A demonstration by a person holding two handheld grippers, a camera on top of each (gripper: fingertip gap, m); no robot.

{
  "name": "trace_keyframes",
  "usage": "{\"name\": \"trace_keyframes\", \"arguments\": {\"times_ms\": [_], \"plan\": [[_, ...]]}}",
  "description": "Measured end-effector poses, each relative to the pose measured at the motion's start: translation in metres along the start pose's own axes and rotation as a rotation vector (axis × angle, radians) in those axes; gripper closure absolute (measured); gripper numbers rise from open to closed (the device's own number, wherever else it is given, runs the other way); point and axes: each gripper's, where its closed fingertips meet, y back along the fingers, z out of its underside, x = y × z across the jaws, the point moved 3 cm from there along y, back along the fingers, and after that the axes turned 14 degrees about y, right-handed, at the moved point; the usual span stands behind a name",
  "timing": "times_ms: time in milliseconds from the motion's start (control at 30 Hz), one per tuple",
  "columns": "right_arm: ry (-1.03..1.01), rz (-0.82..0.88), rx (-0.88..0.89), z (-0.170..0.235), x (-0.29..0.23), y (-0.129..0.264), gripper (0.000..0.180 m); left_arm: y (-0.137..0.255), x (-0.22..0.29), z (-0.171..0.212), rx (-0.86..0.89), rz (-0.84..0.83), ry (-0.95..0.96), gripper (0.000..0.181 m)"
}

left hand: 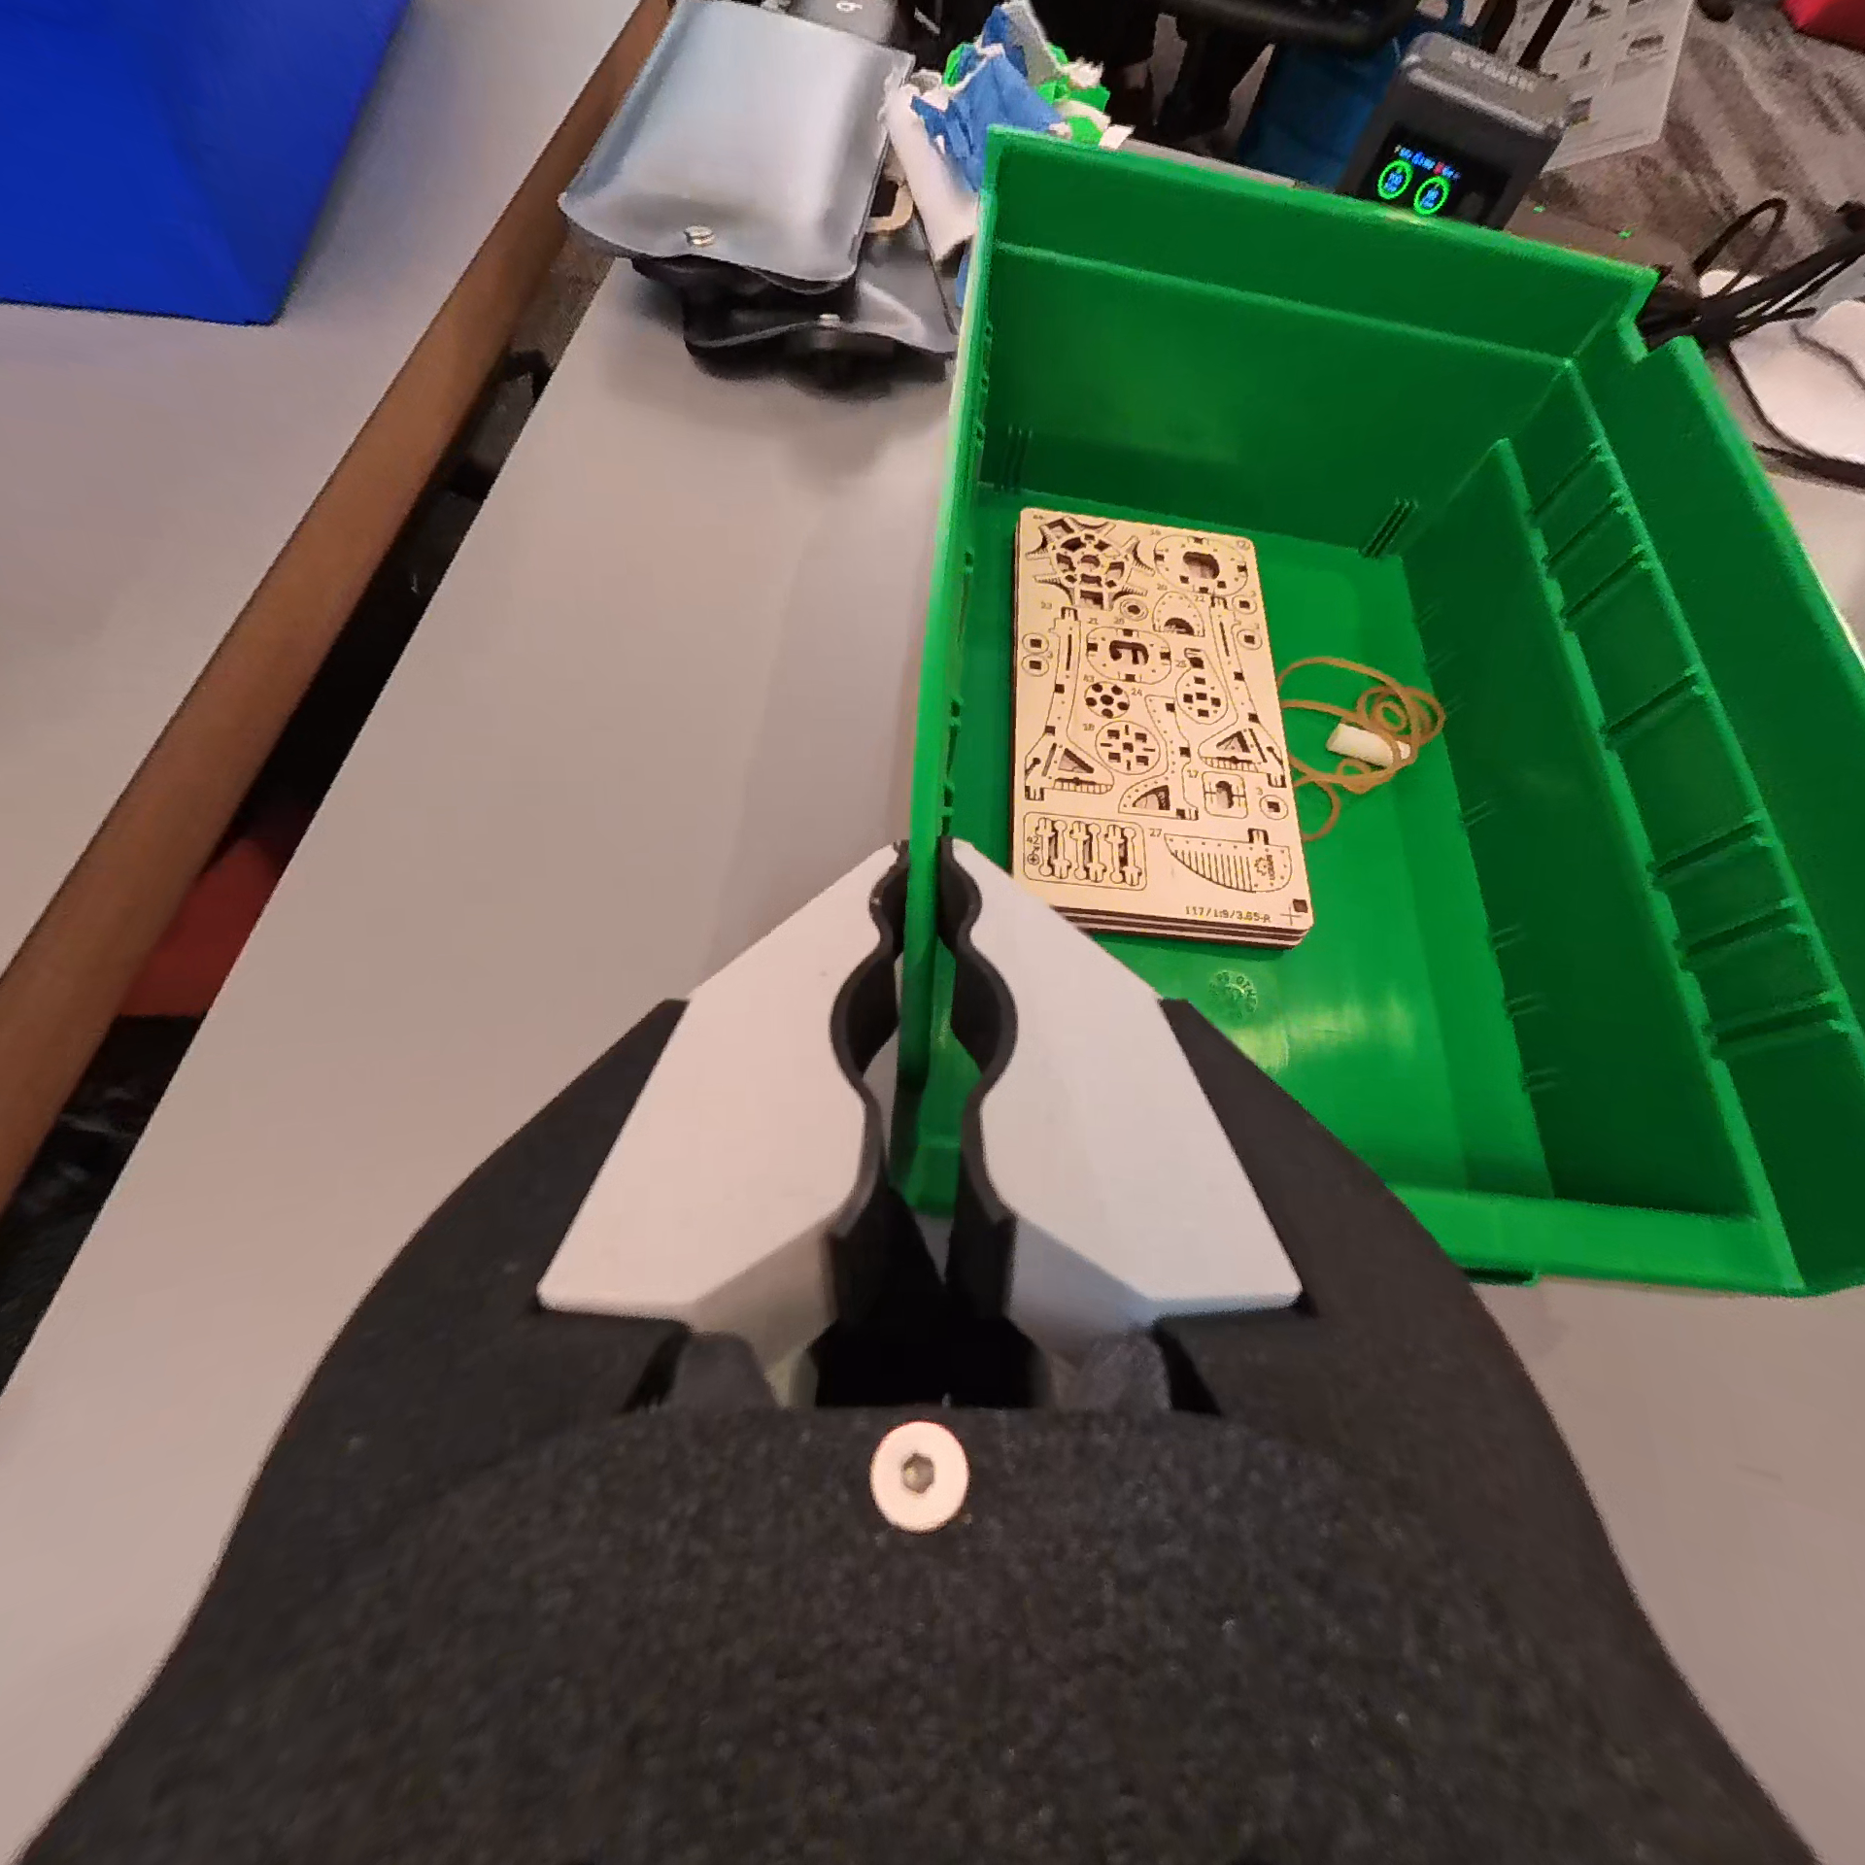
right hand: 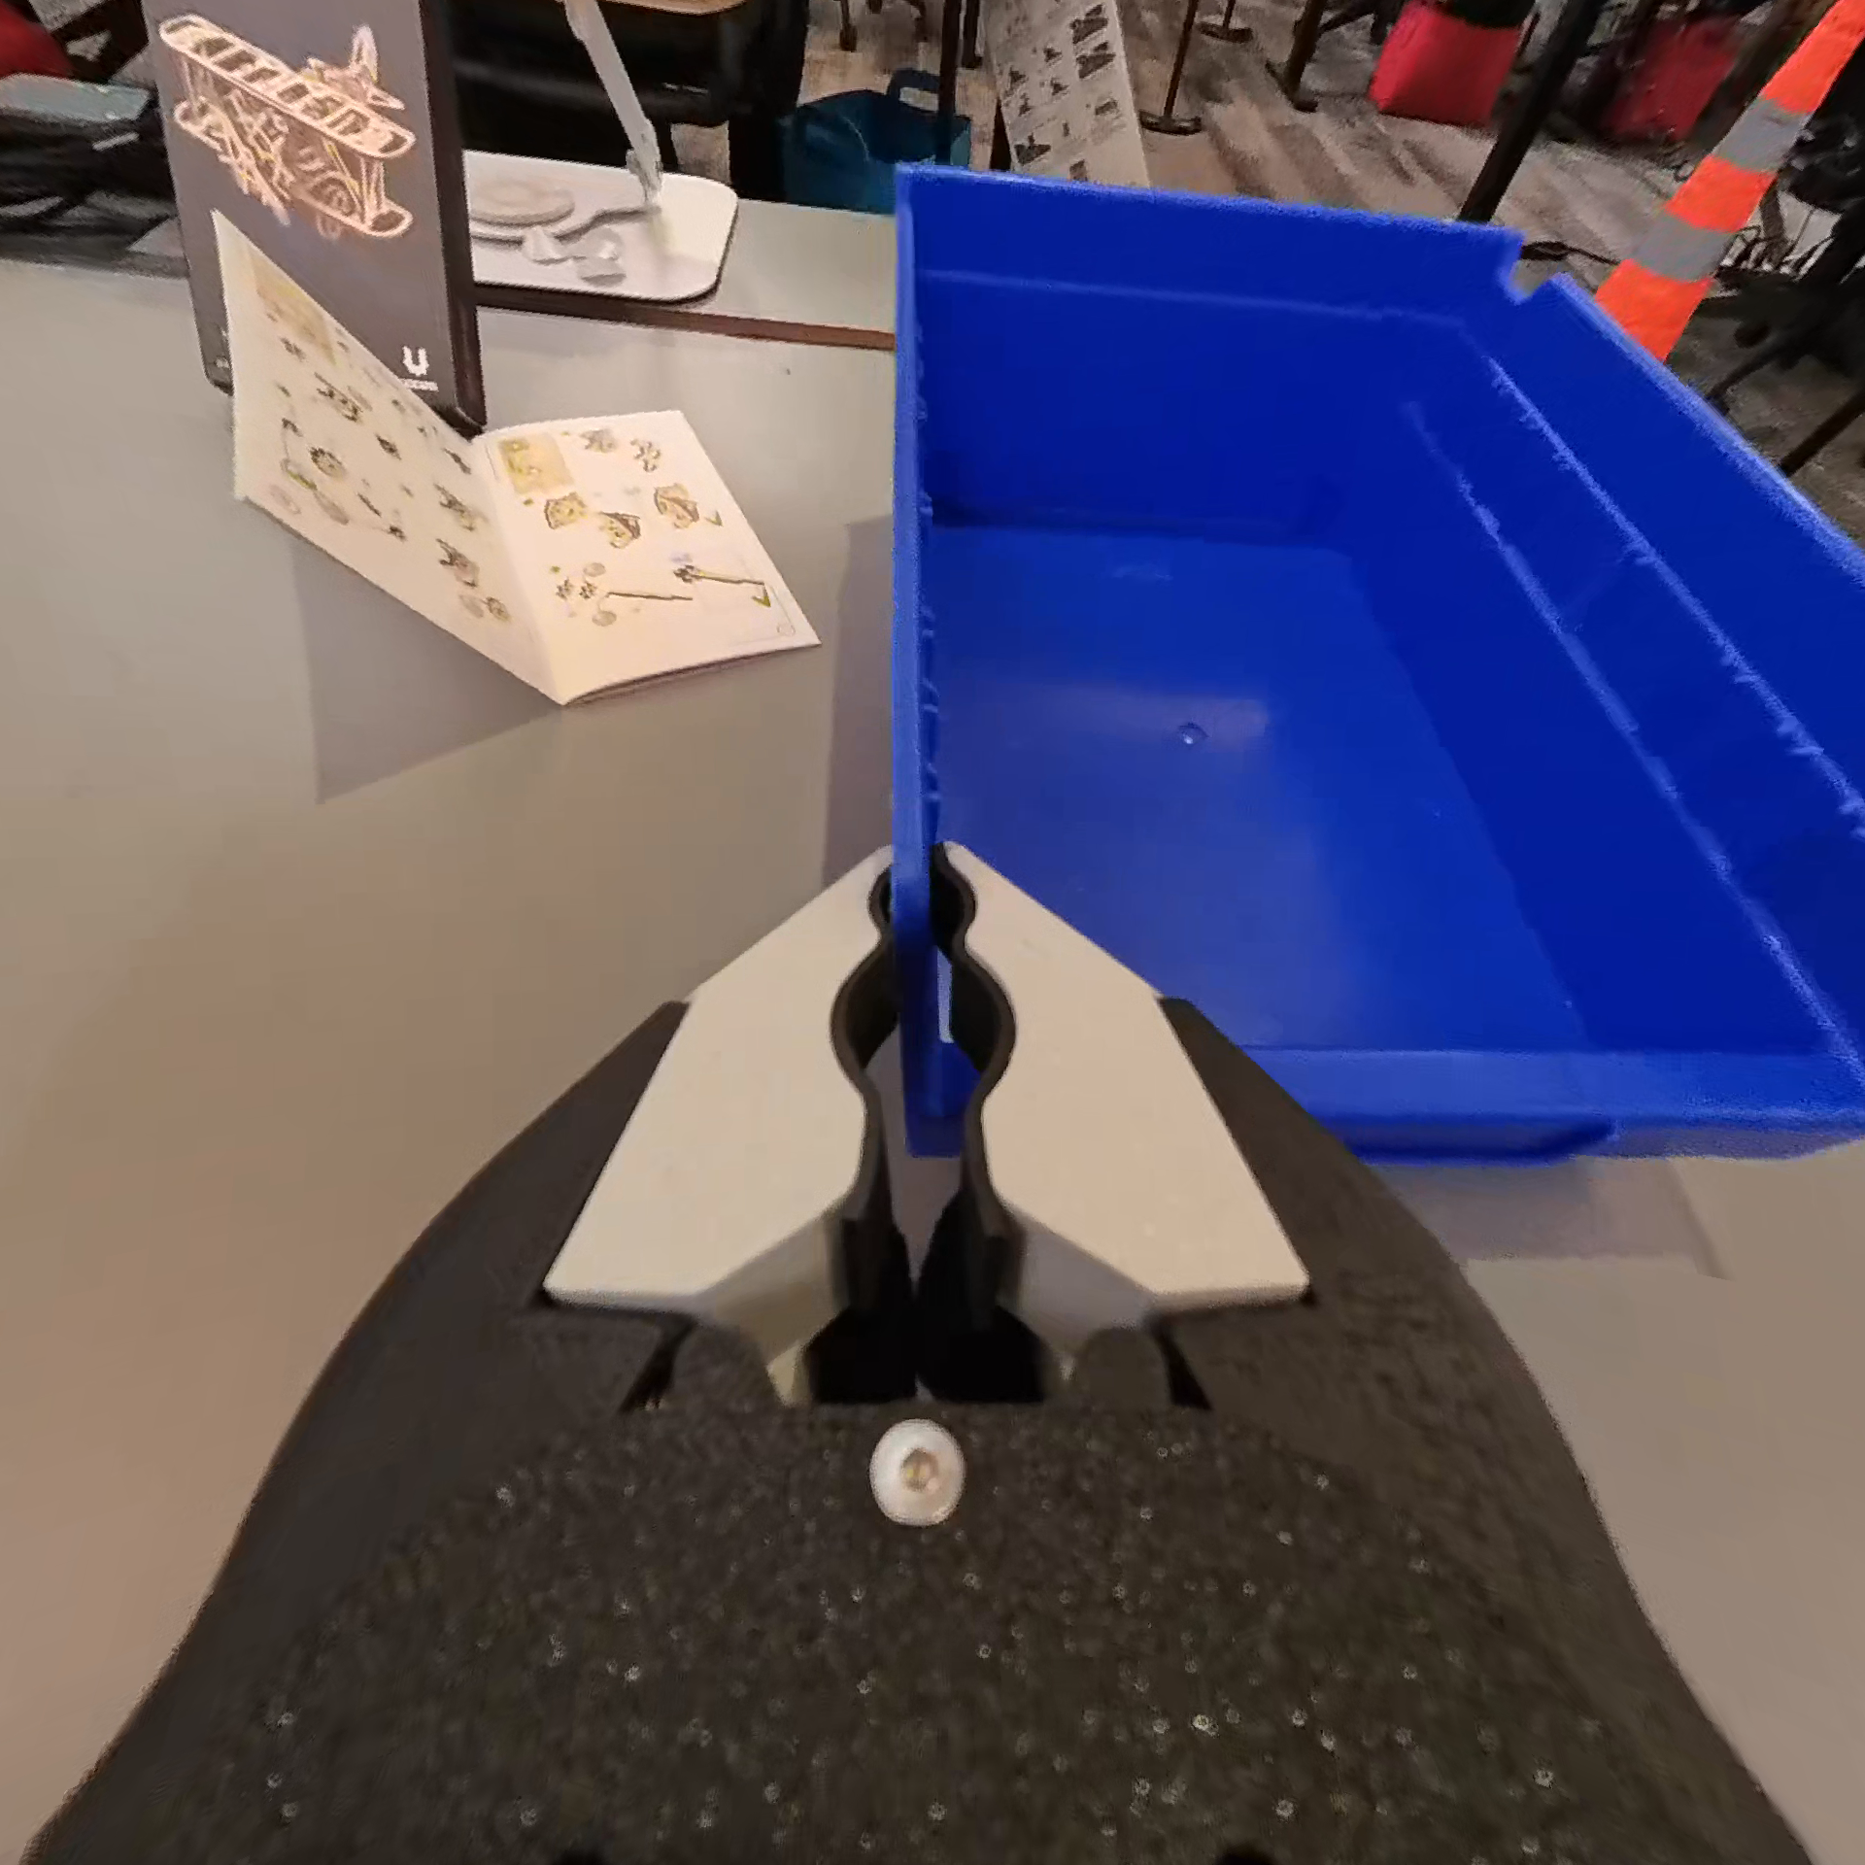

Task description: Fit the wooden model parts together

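A stack of pale laser-cut wooden part sheets (left hand: pixel 1161 727) lies flat in a green bin (left hand: pixel 1262 333), with tan rubber bands (left hand: pixel 1352 727) and a small white piece (left hand: pixel 1357 744) beside it. My left gripper (left hand: pixel 920 858) is shut on the green bin's left wall near its front corner. My right gripper (right hand: pixel 913 868) is shut on the left wall of an empty blue bin (right hand: pixel 1413 706), which looks tilted up off the grey table.
An open instruction booklet (right hand: pixel 525 545) and an upright dark model box (right hand: pixel 313 192) stand left of the blue bin. Grey pouches (left hand: pixel 737 192) and clutter lie behind the green bin. A blue block (left hand: pixel 172 141) sits far left. An orange cone (right hand: pixel 1716 192) stands beyond the table. About 75 centimeters separates my left fingertips from my right. From the left gripper's tips to the small white piece (left hand: pixel 1357 744) is close to 20 centimeters.
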Motion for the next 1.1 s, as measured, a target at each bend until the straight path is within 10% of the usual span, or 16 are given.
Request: {"name": "trace_keyframes", "arguments": {"times_ms": [367,767,1100], "plan": [[0.080,-0.072,0.073,-0.011,-0.006,0.060,0.147,0.083,0.045,0.001,0.182,0.034,-0.084,0.149],[0.140,-0.218,0.049,0.078,-0.047,0.201,0.134,0.204,0.159,0.212,-0.060,0.358,-0.146,0.153],[0.092,-0.389,-0.005,0.153,-0.081,0.348,0.132,0.335,0.130,0.283,-0.063,0.327,-0.292,0.151]]}}
